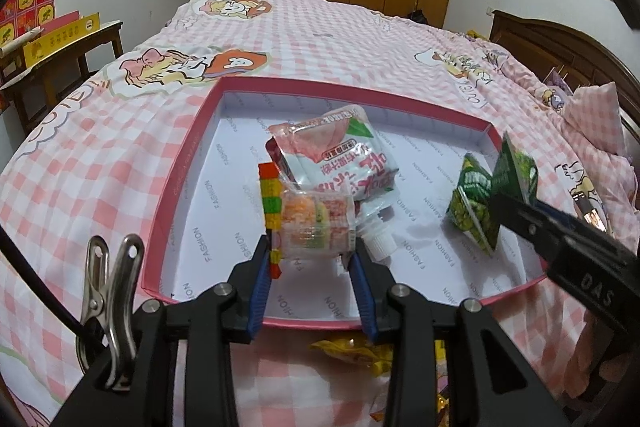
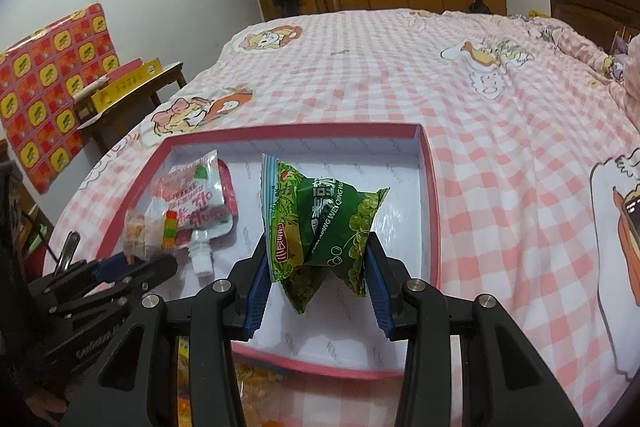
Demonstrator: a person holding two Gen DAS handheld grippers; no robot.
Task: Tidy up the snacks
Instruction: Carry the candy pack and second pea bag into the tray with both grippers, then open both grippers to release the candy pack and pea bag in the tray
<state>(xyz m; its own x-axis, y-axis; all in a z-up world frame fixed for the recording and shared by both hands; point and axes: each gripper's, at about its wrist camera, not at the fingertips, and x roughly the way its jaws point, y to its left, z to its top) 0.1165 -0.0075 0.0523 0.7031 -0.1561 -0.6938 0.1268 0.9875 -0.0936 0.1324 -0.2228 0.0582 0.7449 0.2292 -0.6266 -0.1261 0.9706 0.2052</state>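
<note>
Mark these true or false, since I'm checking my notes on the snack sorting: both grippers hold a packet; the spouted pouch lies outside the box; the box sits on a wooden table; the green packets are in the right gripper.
1. Both grippers hold a packet. True: the left gripper clamps a clear candy packet; the right gripper clamps snacks.
2. The white spouted drink pouch lies outside the box. False: it lies inside the shallow pink-rimmed box.
3. The box sits on a wooden table. False: it sits on a pink checked bedspread.
4. The green crumpled snack packets are in the right gripper. True.
</note>
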